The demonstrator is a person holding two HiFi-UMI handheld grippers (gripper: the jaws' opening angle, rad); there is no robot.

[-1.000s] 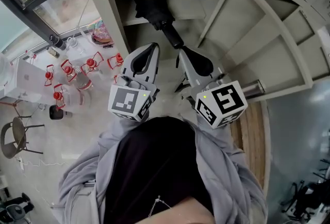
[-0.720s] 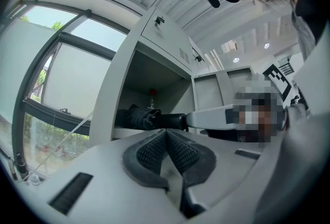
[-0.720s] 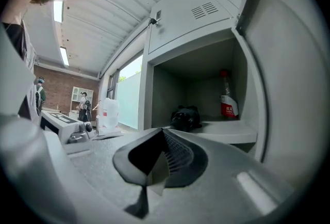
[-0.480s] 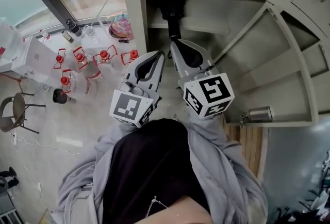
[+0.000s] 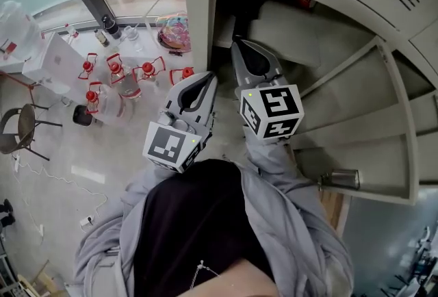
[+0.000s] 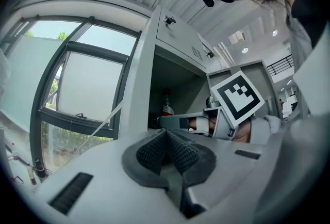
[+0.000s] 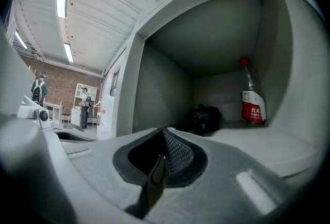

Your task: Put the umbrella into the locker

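Observation:
The black folded umbrella (image 7: 203,117) lies on the floor of the open locker compartment (image 7: 170,78), toward its back left. My right gripper (image 7: 165,133) reaches into that compartment (image 5: 226,11) and points at the umbrella. It is shut, with a thin black strap pinched between its pads. From the head view the umbrella is hidden in the dark of the locker beyond the right gripper (image 5: 237,44). My left gripper (image 5: 207,76) is shut and empty. It hangs outside the locker by the frame's left post, beside the right one. The left gripper (image 6: 166,132) view shows the right gripper's marker cube (image 6: 237,100).
A bottle with a red label (image 7: 252,101) stands at the compartment's back right. The locker door (image 5: 383,118) hangs open on the right. Several red-capped bottles (image 5: 116,80) and a chair (image 5: 20,135) stand on the floor at left, below a window. People (image 7: 38,89) stand far off.
Both grippers have moved toward the locker. The right one's tip has gone into the compartment, and the umbrella, whose handle stuck out before, has gone deeper and out of the head view.

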